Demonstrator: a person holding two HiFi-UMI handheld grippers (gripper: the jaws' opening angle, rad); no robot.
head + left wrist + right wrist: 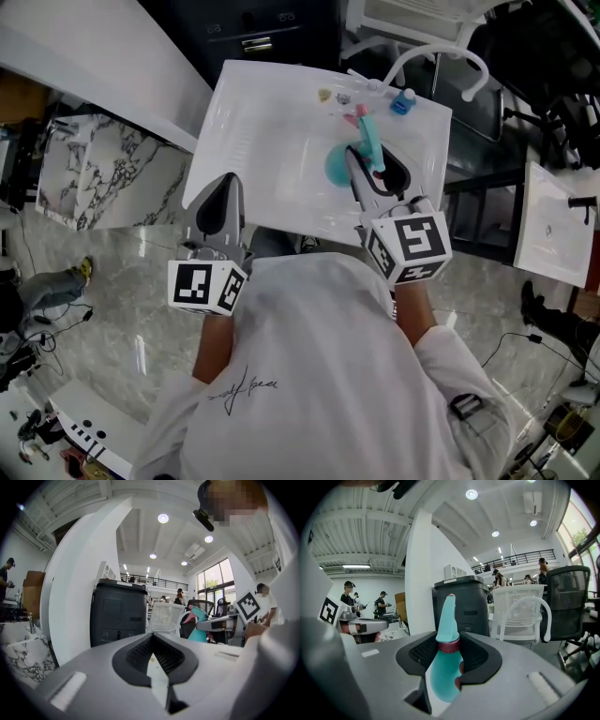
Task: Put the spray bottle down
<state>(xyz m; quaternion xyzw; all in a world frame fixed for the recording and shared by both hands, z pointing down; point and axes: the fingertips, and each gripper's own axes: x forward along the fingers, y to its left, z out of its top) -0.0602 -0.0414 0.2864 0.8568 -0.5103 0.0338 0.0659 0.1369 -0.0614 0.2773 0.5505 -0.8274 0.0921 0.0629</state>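
Note:
A teal spray bottle (337, 167) with a red collar hangs over the white basin top (262, 141). My right gripper (373, 167) is shut on it. In the right gripper view the black pads (476, 656) press on the bottle's neck (446, 645) at the collar, and the nozzle stands upright above the jaws. My left gripper (225, 187) hovers at the basin top's near left edge with its jaws together and nothing between them (152, 641). The left gripper view also catches the bottle (200, 627) off to the right.
A white faucet (436, 56) arches over the basin top's far right corner, with small blue (401, 103), pink (354, 114) and yellow (324, 94) items near it. A marble slab (94, 178) lies at the left and another white basin unit (553, 225) at the right. A dark cabinet (461, 604) and a white chair (520, 609) stand ahead.

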